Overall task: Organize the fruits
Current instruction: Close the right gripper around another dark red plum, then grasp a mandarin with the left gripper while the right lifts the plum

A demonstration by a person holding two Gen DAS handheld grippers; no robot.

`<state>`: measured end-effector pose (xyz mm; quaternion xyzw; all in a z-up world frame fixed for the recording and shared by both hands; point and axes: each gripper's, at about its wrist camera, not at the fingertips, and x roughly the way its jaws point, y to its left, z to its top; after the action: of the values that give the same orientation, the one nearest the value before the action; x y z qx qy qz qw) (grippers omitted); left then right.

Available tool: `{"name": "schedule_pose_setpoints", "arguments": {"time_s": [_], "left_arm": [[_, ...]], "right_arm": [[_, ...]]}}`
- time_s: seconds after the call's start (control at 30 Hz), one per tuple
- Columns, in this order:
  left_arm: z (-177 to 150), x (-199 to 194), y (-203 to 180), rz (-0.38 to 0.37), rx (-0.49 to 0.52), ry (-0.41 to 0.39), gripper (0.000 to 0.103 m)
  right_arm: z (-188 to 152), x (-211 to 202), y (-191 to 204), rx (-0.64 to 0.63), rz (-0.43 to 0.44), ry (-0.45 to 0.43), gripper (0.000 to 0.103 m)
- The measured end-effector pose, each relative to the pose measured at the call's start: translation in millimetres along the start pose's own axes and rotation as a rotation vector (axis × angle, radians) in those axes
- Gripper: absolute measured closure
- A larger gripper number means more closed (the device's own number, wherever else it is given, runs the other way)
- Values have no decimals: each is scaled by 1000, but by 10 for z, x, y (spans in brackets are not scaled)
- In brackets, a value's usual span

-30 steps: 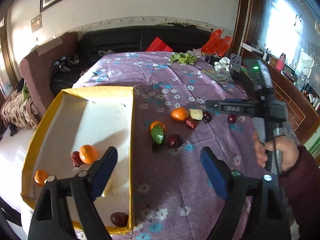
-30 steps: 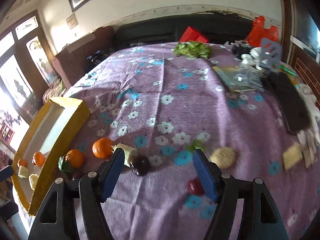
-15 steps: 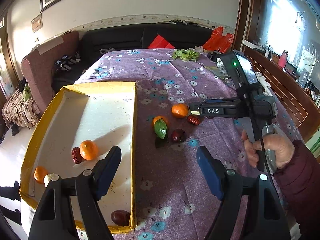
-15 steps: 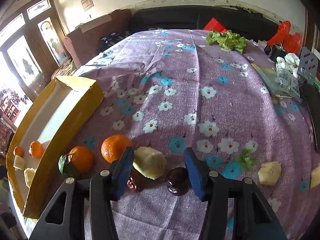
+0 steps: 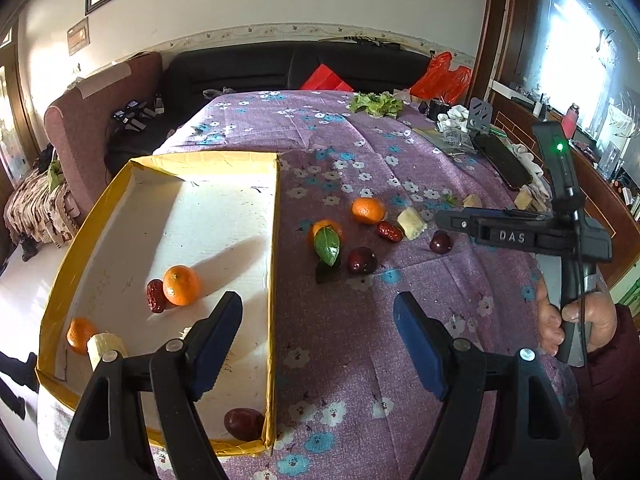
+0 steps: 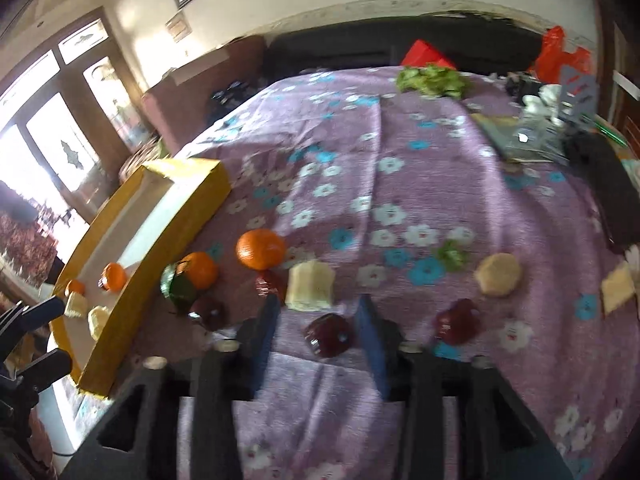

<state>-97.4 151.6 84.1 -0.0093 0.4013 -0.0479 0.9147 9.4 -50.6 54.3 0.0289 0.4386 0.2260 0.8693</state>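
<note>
One red date point(image 5: 389, 231) lies pointing toward the pale fruit chunk point(image 5: 412, 222).

Open cloth near, crowded fruit band mid-table, cluttered far right edge

Between the yellow box point(image 5: 275, 264) wall on the left and the right gripper point(image 5: 440, 220) on the right, bare purple tablecloth point(image 5: 360, 340) near the left gripper point(image 5: 318, 340), free for passing. Farther in, blocked by a tight cluster: leafed orange point(image 5: 326, 232), plain orange point(image 5: 368, 210), red date point(image 5: 389, 232), pale fruit chunk point(image 5: 411, 222), two dark red fruits point(image 5: 361, 260). Around the right gripper point(image 6: 318, 320), jaws just opening, one dark red fruit point(image 6: 330, 334) between them untouched, pale chunk point(image 6: 310, 285) just beyond. Wide flowered cloth free beyond the cluster, up to the lettuce point(image 5: 376, 103); far right edge lined with clutter point(image 5: 472, 128)
</note>
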Motion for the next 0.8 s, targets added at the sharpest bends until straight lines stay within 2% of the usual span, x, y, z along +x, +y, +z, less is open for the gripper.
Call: {"name": "schedule_pose_setpoints", "arguments": {"time_s": [0.03, 0.2, 0.27, 0.33, 0.47, 0.6, 0.8], "left_arm": [[6, 15, -10, 1, 1, 2, 25], [40, 94, -97, 19, 25, 6, 25], [75, 140, -119, 16, 26, 15, 25], [137, 203, -155, 6, 25, 24, 25], [367, 408, -269, -14, 33, 46, 25], [715, 811, -350, -40, 15, 102, 25], [953, 1434, -434, 3, 23, 165, 25]], "right_arm": [[-18, 22, -24, -6, -20, -4, 34], [-111, 218, 1, -23, -18, 58, 37], [-162, 283, 40, -50, -53, 84, 56], [-209, 279, 83, -87, -106, 83, 71], [-190, 218, -9, -39, -86, 61, 71], [-132, 144, -168, 25, -64, 39, 70], [-94, 190, -320, 86, -44, 54, 70]]}}
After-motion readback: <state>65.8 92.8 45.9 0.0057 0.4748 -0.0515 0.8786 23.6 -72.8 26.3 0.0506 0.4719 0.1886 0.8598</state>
